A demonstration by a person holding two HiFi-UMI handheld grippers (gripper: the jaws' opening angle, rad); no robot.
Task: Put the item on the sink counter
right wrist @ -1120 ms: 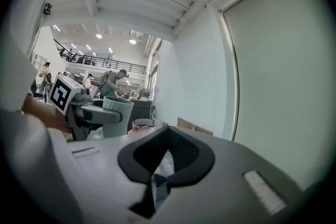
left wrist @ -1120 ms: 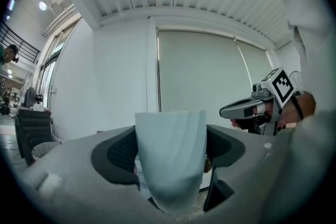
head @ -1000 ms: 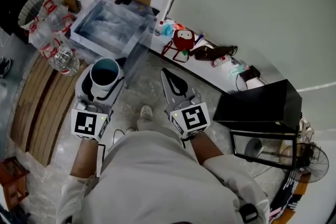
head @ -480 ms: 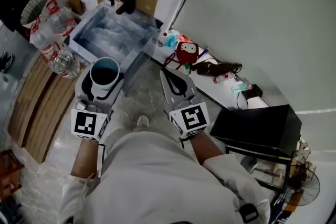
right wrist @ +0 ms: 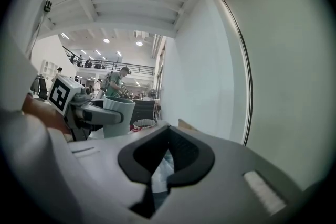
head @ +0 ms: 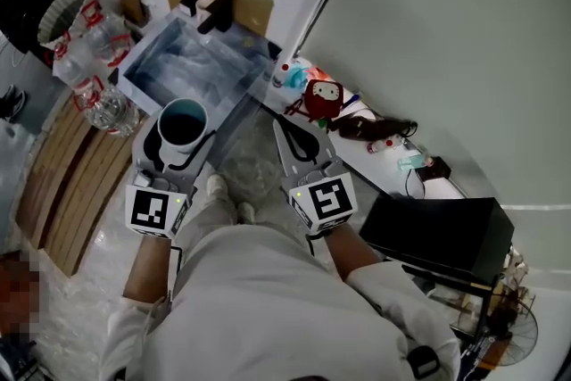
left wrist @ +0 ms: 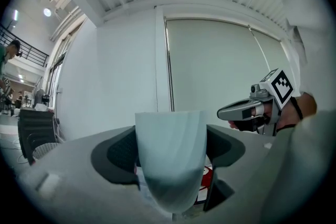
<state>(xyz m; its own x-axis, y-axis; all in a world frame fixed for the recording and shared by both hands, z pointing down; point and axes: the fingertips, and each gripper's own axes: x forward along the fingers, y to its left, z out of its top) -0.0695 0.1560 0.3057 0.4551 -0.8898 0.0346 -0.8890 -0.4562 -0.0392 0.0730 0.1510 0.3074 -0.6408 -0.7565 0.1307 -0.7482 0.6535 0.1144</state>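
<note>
Pale teal plastic cup (head: 181,122) sits upright, clamped between the jaws of my left gripper (head: 177,138). It's up in the air on the near side of the pale rectangular sink basin (head: 134,78) at far left. My right gripper (head: 300,143) has its jaws pressed together with nothing in them. I'd say pickup's done. What's left: reach the counter edge, set the cup down, let go.

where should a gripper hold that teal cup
Across its side wall below the rim, coming in level from the person's side, as the left gripper holds it. The cup stands upright, mouth up, narrowing downward, so the wider top likely cannot slip through.
</note>
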